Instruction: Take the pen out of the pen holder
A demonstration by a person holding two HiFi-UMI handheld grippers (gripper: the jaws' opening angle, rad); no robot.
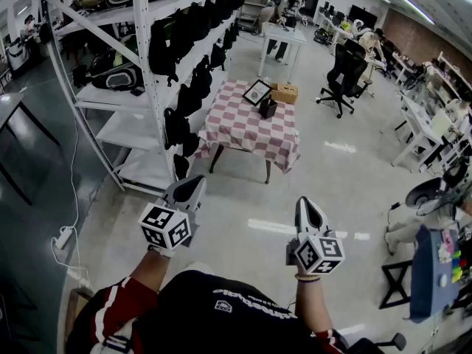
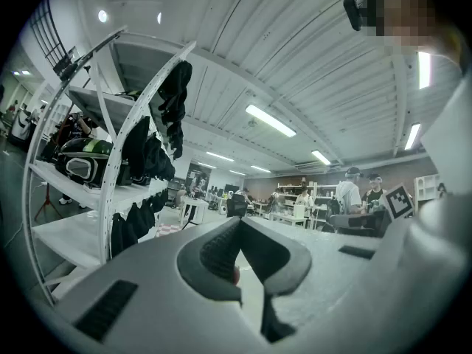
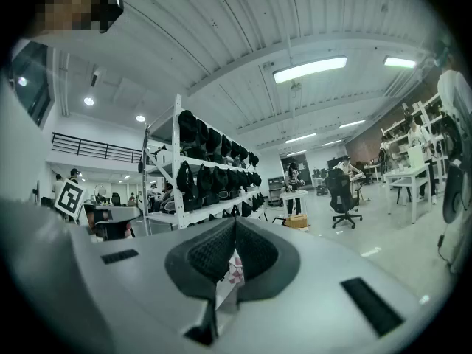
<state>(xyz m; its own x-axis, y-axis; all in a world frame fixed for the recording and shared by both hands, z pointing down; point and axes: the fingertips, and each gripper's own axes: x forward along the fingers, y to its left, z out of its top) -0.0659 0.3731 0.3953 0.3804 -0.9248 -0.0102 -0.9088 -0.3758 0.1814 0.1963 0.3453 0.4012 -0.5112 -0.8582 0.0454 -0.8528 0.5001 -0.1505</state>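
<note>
At chest height in front of the person, the left tongs (image 1: 194, 184) and the right tongs (image 1: 305, 203) are both held level, each clenched tip to tip with nothing between the pads; each gripper view shows its own ribbed pads meeting at the front. Beyond them lies bare floor (image 1: 243, 205), and well ahead stands the surface (image 1: 243, 135), draped in a red-and-white checked cloth. The pen holder (image 1: 268, 108), a small dark container, sits toward the far right corner of that surface, just beside a framed picture (image 1: 257, 92) and a light brown box (image 1: 285, 93) along the far edge. At this range the pen itself is too small to make out, so it probably stands in the holder untouched. A white shelf rack (image 1: 144, 65) hung with dark bags runs along the left, and a black office chair (image 1: 343, 68) stands off to the right. The step in hand looks like the approach, with the task barely begun. To do it well, the person would need to walk up to the near edge of the surface, loosen one pair of tongs before reaching in, and come down over the holder rather than from the side. Pinching the shaft above the rim and drawing it straight up should keep the holder from tipping, and the other tongs could steady its wall.
</note>
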